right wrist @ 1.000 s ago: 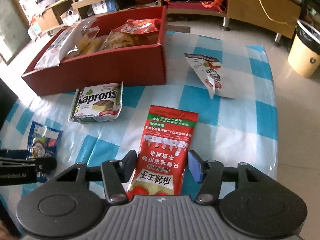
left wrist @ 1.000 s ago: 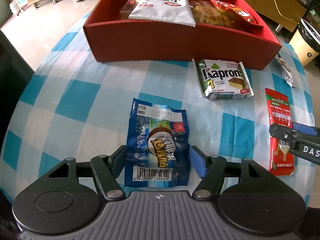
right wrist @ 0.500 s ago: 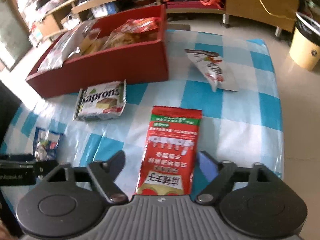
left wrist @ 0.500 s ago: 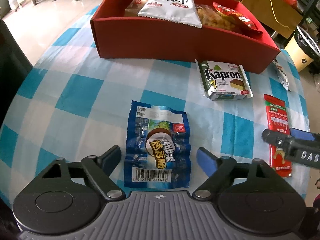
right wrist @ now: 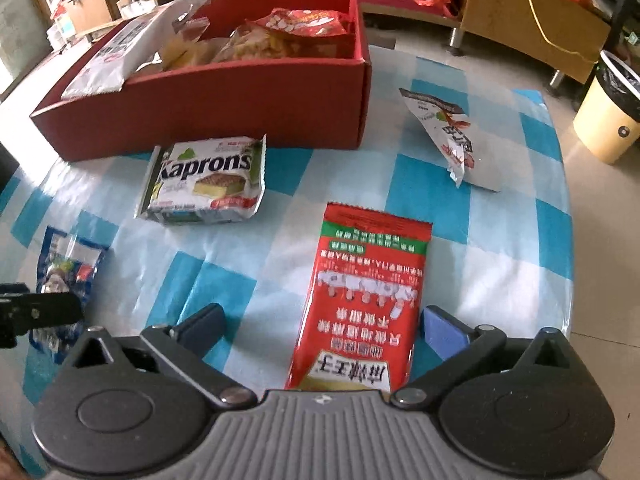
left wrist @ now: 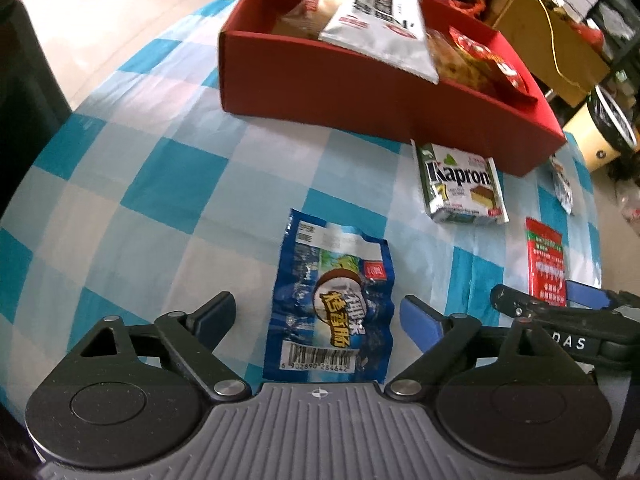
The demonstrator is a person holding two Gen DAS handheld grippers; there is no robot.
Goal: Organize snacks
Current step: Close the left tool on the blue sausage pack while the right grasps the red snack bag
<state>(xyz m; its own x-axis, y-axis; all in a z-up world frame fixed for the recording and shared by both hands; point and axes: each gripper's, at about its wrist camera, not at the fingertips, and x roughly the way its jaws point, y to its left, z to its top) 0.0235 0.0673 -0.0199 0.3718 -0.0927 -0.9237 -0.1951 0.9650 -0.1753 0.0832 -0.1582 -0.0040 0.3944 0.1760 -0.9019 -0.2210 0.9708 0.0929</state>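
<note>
- The worktop (right wrist: 500,240) carries a blue-and-white checked cloth; we see all the snacks on it.
- The red box (right wrist: 240,104) sits at the far edge of the worktop and holds several snack bags, including a white bag (left wrist: 380,28) leaning over its near wall.
- The Kaprons pack (right wrist: 208,184) lies flat just in front of the box wall.
- The red sachet (right wrist: 368,300) lies flat near the front edge, toward the right side.
- The blue coconut packet (left wrist: 336,304) lies flat near the front edge, left of the red sachet.
- The white torn packet (right wrist: 448,136) lies near the right edge, beside the box corner.
- Our left tongs (left wrist: 320,320) are opening; the blue packet lies between the pads, untouched.
- Our right tongs (right wrist: 320,328) are opening; the red sachet lies between them, with the left pad clear and the right pad just beside its edge.
</note>
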